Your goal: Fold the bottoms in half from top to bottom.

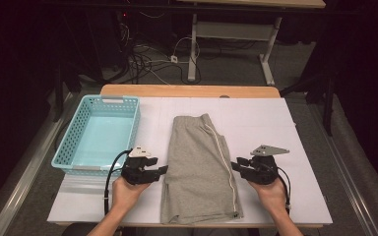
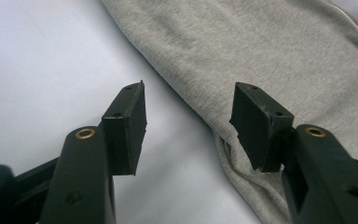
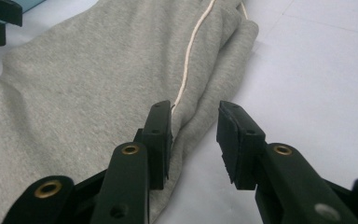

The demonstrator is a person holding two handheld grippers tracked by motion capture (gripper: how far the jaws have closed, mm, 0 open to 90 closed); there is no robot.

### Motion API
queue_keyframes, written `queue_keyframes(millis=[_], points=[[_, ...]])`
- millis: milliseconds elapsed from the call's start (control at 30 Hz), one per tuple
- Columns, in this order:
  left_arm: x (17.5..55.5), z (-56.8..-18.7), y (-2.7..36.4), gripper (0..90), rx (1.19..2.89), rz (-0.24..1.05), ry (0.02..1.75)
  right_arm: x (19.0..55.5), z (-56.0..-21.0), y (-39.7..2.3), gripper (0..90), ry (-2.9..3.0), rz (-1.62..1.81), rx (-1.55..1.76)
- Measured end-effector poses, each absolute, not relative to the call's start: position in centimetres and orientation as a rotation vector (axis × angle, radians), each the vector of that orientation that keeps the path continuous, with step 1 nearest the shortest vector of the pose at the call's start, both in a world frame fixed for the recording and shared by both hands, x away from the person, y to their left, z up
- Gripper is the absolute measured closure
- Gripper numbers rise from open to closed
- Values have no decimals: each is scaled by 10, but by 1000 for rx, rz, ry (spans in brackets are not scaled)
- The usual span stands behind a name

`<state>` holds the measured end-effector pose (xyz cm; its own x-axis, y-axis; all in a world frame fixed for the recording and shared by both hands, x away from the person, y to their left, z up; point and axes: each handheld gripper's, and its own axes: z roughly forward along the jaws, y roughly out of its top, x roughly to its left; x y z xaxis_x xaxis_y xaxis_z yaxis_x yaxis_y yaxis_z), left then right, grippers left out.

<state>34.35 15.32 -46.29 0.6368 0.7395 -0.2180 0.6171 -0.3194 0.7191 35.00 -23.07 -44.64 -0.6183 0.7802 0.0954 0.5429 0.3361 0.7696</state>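
Left gripper (image 1: 161, 170) open at the left edge of the folded grey jersey shorts (image 1: 201, 167) mid-table (image 1: 275, 128); right gripper (image 1: 237, 164) open astride their right edge. I judge a shallow bite may catch only the top layer, unfolding them.

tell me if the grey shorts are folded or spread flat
Folded: the grey shorts lie doubled lengthwise on the white table, one leg over the other, the white side stripe along the right edge.
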Motion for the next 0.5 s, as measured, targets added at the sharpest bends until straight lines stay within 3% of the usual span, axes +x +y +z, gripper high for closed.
queue_keyframes(millis=[500], points=[[360,-447,141,418,2007,187,1038,363,-436,-224,714,2324,1200,1156]])
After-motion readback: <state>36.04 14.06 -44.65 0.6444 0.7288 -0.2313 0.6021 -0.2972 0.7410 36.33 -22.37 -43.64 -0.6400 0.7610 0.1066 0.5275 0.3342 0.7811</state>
